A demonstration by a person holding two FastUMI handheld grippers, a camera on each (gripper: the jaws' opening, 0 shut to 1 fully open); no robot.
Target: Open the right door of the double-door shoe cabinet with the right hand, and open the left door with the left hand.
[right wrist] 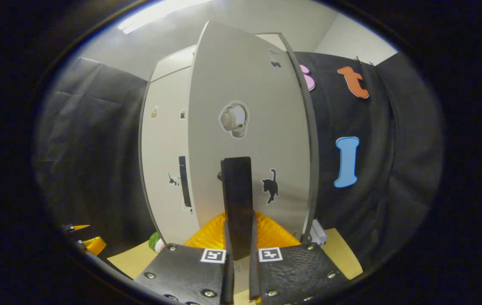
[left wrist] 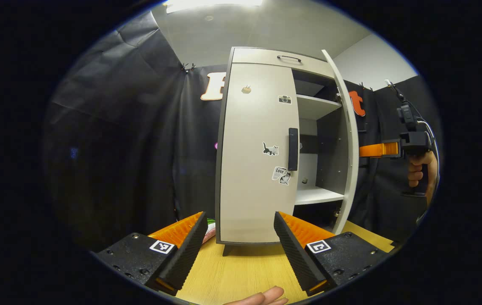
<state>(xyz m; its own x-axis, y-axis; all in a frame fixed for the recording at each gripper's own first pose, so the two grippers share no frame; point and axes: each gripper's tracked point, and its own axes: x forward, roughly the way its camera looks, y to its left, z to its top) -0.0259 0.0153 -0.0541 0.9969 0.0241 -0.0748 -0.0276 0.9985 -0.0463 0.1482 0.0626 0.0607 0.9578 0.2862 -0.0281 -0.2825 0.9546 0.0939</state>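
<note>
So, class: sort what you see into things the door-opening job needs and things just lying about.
Job:
right door, open
its handle, held by right gripper
left door, shut
its handle
left gripper

Lying about:
door stickers
striped object on the table

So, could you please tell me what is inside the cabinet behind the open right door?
In the left gripper view, the cabinet shows two bare shelves and a dark inner wall. The closed left door covers the left half, so anything there cannot be seen.
</note>
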